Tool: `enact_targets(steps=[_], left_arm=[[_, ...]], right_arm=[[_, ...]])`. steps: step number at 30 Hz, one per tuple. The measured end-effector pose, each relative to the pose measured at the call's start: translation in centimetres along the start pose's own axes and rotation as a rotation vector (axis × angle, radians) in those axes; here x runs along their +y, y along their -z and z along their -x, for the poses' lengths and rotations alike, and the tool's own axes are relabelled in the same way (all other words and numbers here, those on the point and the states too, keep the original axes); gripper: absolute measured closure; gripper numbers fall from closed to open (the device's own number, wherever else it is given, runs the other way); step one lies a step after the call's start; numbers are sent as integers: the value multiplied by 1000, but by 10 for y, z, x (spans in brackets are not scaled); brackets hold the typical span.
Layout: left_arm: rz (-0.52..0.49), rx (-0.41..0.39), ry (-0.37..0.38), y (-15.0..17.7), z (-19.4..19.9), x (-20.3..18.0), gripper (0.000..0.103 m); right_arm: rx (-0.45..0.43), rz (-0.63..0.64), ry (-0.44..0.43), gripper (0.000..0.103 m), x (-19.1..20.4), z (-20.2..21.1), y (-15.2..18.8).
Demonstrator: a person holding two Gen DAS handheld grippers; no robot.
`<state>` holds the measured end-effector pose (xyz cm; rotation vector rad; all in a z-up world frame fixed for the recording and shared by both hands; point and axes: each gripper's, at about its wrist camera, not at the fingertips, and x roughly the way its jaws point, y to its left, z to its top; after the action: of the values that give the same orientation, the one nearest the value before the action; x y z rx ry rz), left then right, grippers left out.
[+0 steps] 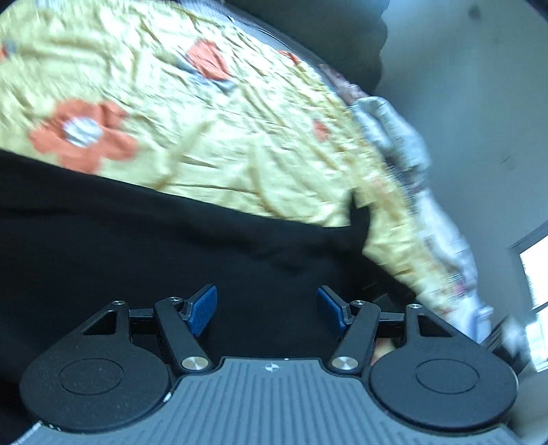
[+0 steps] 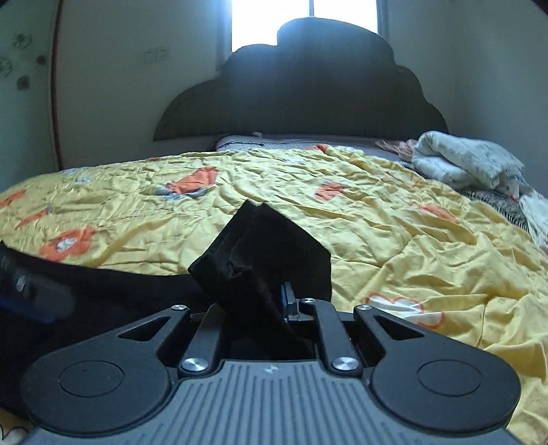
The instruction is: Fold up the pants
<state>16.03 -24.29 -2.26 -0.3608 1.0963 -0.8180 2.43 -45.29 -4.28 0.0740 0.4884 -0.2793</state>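
Black fabric: the pants [image 2: 260, 253] lie on the near edge of the bed, spread over the yellow flowered bedspread [image 2: 394, 226].
Right gripper [image 2: 274, 294]: clamped tight on a bunched corner of the pants, which sticks up in a peak in front of the camera.
Left gripper [image 1: 267, 308]: blue pads [image 1: 203, 309] stand well apart with nothing pinched, hovering over the dark cloth.
Left view: pretty blurry, so the white bundle [image 1: 394, 133] at the side is probably a blanket.
Background: dark scalloped headboard [image 2: 308, 96] under a bright window [image 2: 270, 20].
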Motion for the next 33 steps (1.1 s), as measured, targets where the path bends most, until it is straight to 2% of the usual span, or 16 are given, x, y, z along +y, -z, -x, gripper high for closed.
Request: enact_targets(steps=[4,7,11,14,16,18,19,25,26,28,29,30,33], left_arm=[[132,57,156,-9,-17,-4,32],[184,77,176,-10,-30,-5,32],[211,72,144,-9,-38,1,34],[222,66,132,-11,-37,10,58],[218,59,114,-15,-33,15,69],[174,37,62,-16,-28,13,91],[144,27,27,-15,-27,11,96],[63,15,-35,-7,-29,7,96],[53,13,-43,-6,-30,8,96],[27,4,-63,-4,-29,7,95],[13,0,-74,-3,-29,6,95],[-2,-2,-84,-2,-30,5,95],[-47,-11,-116,0,-30,-1,95]], right_arm=[[-30,90,-40,93,29,16,4],[-46,98,-101,93,44,26,4],[-62,97,-144,93,60,34,3],[-56,145,-161,92,74,34,5],[-44,182,-164,92,83,32,8],[-32,205,-162,92,89,30,11],[-28,215,-157,91,91,29,12],[6,281,-136,87,97,26,16],[11,293,-121,83,97,26,17],[5,320,-83,63,98,27,20],[-4,334,-67,58,98,29,22],[-13,346,-58,55,98,30,23],[-9,345,-53,57,97,29,25]])
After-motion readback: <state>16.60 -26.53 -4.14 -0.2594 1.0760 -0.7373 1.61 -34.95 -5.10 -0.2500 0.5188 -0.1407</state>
